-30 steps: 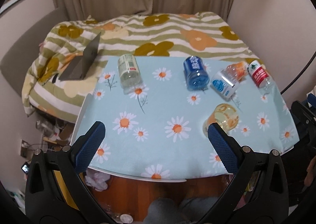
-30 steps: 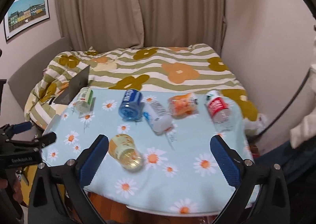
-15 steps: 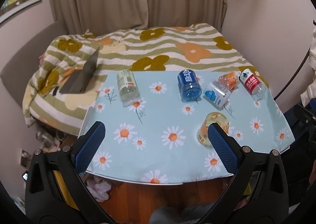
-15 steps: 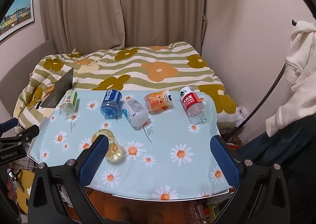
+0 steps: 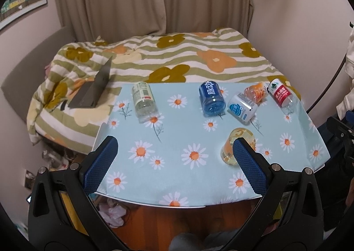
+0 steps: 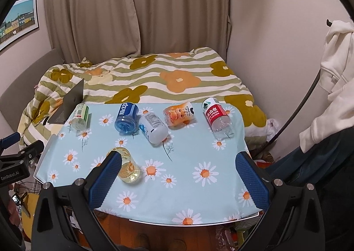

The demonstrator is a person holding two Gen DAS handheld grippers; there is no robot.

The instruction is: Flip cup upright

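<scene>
A clear yellow-orange cup point(image 5: 230, 146) lies on its side on the daisy tablecloth point(image 5: 177, 131), near the front right in the left wrist view. In the right wrist view the cup point(image 6: 129, 168) lies front left, partly behind my right gripper's left finger. My left gripper point(image 5: 174, 158) is open and empty, held back from the table's front edge. My right gripper point(image 6: 179, 173) is open and empty, also above the front edge.
Several bottles lie on their sides along the table's far edge: green point(image 5: 143, 100), blue point(image 5: 211, 98), white point(image 5: 242, 108), orange point(image 5: 256, 91), red point(image 5: 282, 94). A bed with a laptop point(image 5: 95, 89) stands behind. A white hoodie point(image 6: 336, 69) hangs at right.
Both grippers have pulled back and risen, so the table looks smaller and farther. The cup and bottles have not moved. Both grippers stay open.
</scene>
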